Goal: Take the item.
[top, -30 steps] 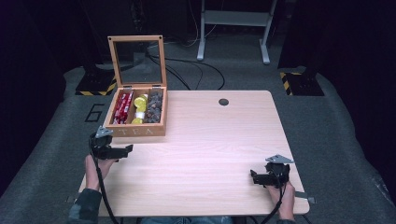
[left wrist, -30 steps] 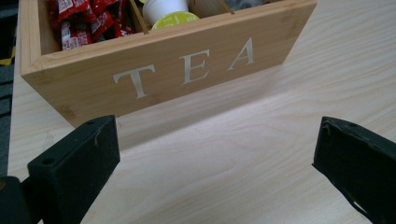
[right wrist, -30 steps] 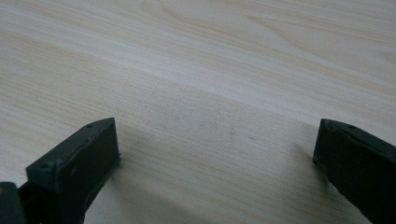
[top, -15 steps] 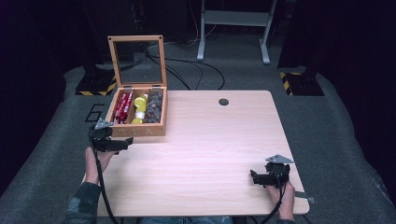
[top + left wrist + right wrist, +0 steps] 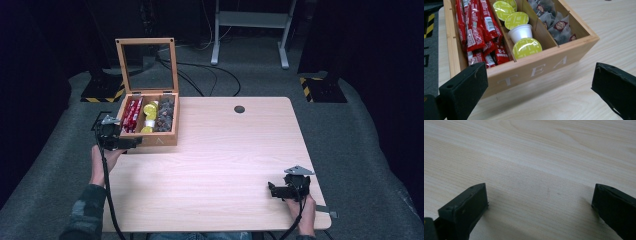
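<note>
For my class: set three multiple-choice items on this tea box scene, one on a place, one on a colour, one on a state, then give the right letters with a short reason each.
1. Where does the tea box stand on the table?
A. far left corner
B. near right corner
C. centre

2. What colour are the lids of the capsules in the middle compartment?
A. blue
B. yellow-green
C. black

3. How does the lid of the box stand?
A. shut flat
C. lying off on the table
B. open, raised upright

Answers:
1 A: in the high view the box sits at the far left corner, by the left gripper.
2 B: the left gripper view shows yellow-green tops.
3 B: the framed lid stands up behind the box.
</note>
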Demonstrator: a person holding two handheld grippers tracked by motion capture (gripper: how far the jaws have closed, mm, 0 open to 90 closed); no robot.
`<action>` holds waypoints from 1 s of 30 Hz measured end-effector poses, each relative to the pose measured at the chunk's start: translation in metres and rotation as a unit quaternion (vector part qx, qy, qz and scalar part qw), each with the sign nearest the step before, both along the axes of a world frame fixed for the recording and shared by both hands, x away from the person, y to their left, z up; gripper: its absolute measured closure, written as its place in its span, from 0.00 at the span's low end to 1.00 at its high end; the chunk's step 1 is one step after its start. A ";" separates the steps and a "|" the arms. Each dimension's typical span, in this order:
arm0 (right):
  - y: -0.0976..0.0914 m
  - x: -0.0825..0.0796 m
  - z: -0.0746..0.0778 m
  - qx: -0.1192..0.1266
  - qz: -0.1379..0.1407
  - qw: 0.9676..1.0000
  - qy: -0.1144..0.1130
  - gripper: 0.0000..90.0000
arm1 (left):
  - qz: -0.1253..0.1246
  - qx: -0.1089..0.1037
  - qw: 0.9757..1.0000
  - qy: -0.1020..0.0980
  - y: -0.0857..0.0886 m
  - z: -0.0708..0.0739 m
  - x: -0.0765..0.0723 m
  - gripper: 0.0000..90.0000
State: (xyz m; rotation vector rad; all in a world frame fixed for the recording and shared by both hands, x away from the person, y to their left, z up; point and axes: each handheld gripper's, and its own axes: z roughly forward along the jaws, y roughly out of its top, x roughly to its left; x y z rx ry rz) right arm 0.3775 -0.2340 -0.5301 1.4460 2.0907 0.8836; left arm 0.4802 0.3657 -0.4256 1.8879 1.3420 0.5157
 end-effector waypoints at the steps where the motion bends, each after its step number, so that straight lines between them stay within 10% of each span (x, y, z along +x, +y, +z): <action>1: 0.000 0.000 0.000 0.000 0.000 1.000 0.000 0.00 | 0.002 0.000 1.000 -0.003 0.000 0.001 0.003 0.01; 19: 0.000 0.000 0.000 0.000 0.000 1.000 0.000 0.00 | 0.013 -0.027 0.999 0.014 0.012 0.012 0.043 0.08; 30: 0.000 0.000 0.000 0.000 0.001 1.000 0.000 0.00 | 0.030 -0.009 0.999 0.012 0.021 0.010 0.064 0.25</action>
